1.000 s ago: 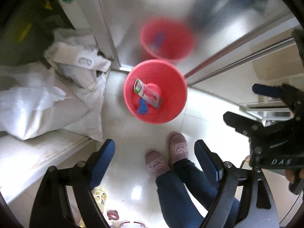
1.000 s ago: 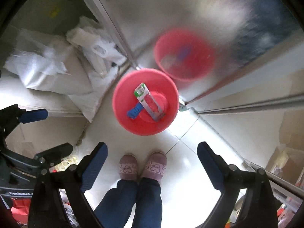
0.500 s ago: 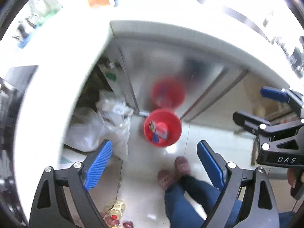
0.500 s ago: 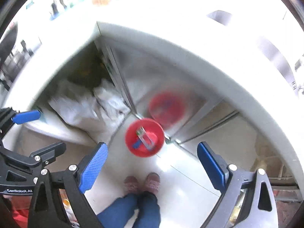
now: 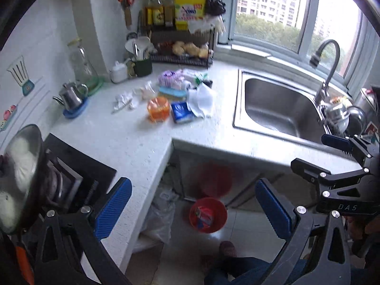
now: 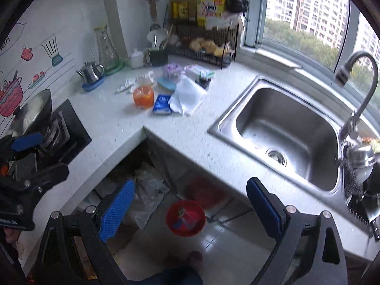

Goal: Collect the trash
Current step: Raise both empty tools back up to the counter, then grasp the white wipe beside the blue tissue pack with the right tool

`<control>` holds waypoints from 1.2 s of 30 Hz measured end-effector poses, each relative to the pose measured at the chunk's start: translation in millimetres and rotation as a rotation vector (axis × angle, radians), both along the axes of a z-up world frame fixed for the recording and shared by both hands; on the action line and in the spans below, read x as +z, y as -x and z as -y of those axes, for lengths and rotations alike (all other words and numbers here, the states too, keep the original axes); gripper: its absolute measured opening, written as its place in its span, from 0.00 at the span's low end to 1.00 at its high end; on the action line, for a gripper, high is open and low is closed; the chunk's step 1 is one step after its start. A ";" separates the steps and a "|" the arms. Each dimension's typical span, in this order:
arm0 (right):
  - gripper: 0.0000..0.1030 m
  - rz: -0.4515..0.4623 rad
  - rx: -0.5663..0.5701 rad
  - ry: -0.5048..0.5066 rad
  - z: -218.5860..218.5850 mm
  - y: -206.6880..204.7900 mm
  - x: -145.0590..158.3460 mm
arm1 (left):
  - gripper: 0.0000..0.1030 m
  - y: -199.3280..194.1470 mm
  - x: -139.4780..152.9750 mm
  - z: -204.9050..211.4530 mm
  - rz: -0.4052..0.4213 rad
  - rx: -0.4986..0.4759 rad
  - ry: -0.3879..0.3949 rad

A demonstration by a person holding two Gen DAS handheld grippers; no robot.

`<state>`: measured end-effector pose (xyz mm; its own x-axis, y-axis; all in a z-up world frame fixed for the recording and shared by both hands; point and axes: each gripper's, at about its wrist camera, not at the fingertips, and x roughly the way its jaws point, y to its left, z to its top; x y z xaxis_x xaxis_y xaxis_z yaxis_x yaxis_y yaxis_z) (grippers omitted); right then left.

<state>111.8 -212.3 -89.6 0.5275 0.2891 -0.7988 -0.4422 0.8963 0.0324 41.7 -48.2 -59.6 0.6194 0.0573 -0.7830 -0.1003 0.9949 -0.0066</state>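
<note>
Kitchen counter (image 5: 133, 142) litter, red bin (image 5: 207, 214) below; both grippers (image 5: 193, 207) (image 6: 190, 210) spread, empty

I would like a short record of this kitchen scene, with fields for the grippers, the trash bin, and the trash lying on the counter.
left gripper: open, holds nothing, above the floor by the counter edge
right gripper: open, holds nothing
red bucket: on the floor below the counter, carton and other trash inside
orange plastic container: on the counter, left of the blue packet
white cloth: on the counter, right of the blue packet
crumpled white paper: on the counter near the steel teapot
sink: holds no items
</note>
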 end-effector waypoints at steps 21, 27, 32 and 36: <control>0.92 -0.017 0.192 -0.112 -10.9 -108.6 38.8 | 1.00 -58.4 55.2 -20.5 0.167 0.197 0.057; 0.92 -0.131 0.182 -0.123 -20.6 -155.8 11.3 | 1.00 -89.0 40.7 -33.8 0.073 0.255 0.026; 0.92 -0.173 0.182 -0.123 -38.1 -182.8 -2.7 | 1.00 -117.5 23.1 -53.6 0.012 0.273 0.021; 0.92 -0.204 0.182 -0.098 -54.5 -204.3 -16.0 | 1.00 -147.7 4.9 -72.7 -0.042 0.247 0.012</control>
<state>316.1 -157.8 -105.6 0.2916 0.4451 -0.8467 -0.5706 0.7913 0.2194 189.3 24.4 -54.8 0.5548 0.1938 -0.8091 -0.3413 0.9399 -0.0089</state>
